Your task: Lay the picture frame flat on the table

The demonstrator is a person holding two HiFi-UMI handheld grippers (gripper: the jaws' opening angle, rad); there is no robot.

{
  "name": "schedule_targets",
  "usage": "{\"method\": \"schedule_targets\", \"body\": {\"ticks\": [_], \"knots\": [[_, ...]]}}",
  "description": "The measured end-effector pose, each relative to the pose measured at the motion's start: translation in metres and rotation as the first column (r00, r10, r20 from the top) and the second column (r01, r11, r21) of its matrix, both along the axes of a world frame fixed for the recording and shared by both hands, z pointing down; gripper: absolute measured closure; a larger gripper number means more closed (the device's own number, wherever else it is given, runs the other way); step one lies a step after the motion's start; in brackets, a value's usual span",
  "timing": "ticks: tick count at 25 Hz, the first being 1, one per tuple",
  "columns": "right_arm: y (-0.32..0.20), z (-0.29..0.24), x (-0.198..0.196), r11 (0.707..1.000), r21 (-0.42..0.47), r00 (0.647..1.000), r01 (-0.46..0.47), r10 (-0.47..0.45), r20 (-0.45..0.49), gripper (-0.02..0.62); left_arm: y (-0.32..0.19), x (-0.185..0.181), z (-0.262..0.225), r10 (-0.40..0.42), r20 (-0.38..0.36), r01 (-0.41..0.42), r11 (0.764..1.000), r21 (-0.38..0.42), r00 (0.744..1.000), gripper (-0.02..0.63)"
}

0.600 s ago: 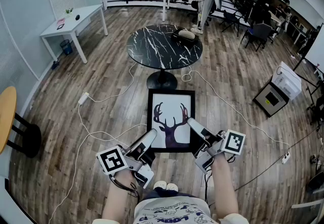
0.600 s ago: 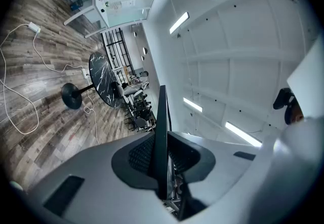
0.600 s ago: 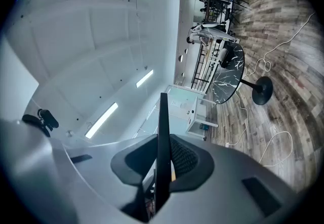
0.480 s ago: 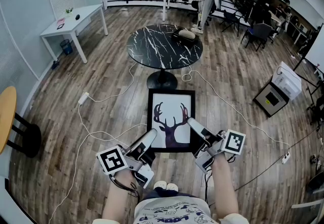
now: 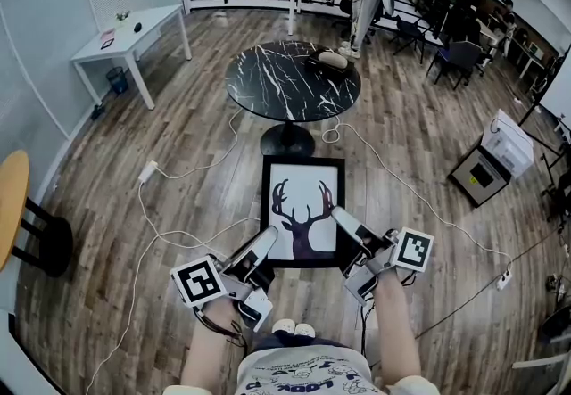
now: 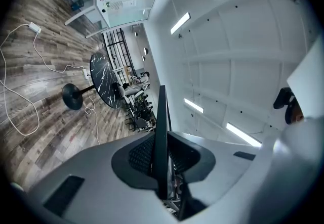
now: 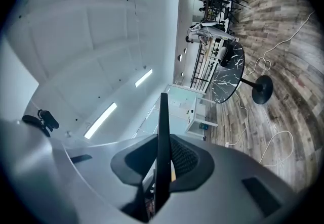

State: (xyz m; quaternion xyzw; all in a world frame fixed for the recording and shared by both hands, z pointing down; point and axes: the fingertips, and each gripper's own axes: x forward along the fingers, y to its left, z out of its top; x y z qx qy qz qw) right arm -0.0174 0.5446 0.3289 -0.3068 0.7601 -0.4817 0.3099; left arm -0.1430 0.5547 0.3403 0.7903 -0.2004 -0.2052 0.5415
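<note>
Now left gripper [image 5: 266,240] and right gripper [image 5: 343,220] pinch the frame's [image 5: 303,193] sides, seemingly clear of the floor [image 5: 187,130]; next, carry it to the table [image 5: 272,86] and lower it flat.

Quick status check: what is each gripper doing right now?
Left hand-held gripper: closed on the left edge of the picture frame.
Right hand-held gripper: closed on the picture frame's right edge.
</note>
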Motion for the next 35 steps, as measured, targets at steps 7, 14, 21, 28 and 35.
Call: {"method": "schedule_targets", "body": {"ticks": [7, 14, 21, 28, 35], "knots": [[-0.004, 0.006, -0.002, 1.000, -0.005, 1.000, 0.011, -0.011, -0.007, 0.511, -0.004, -0.002, 0.005, -0.010, 0.017, 0.010, 1.000, 0.002, 1.000, 0.529], [-0.040, 0.007, -0.023, 1.000, -0.031, 1.000, -0.003, 0.003, -0.009, 0.511, -0.043, -0.023, 0.005, 0.006, 0.018, -0.005, 1.000, -0.014, 1.000, 0.529], [-0.075, 0.018, -0.010, 0.999, -0.046, 1.000, -0.006, 0.005, -0.017, 0.511, -0.078, -0.010, 0.019, 0.010, 0.020, -0.009, 0.999, -0.037, 1.000, 0.529], [-0.138, 0.022, 0.020, 0.999, -0.032, 1.000, 0.011, -0.012, -0.010, 0.511, -0.138, 0.021, 0.023, -0.006, 0.018, 0.007, 0.999, -0.036, 1.000, 0.529], [-0.230, 0.015, 0.067, 0.999, -0.018, 0.999, 0.039, -0.040, -0.012, 0.511, -0.226, 0.068, 0.019, -0.033, 0.017, 0.033, 0.999, -0.034, 0.999, 0.529]]}}
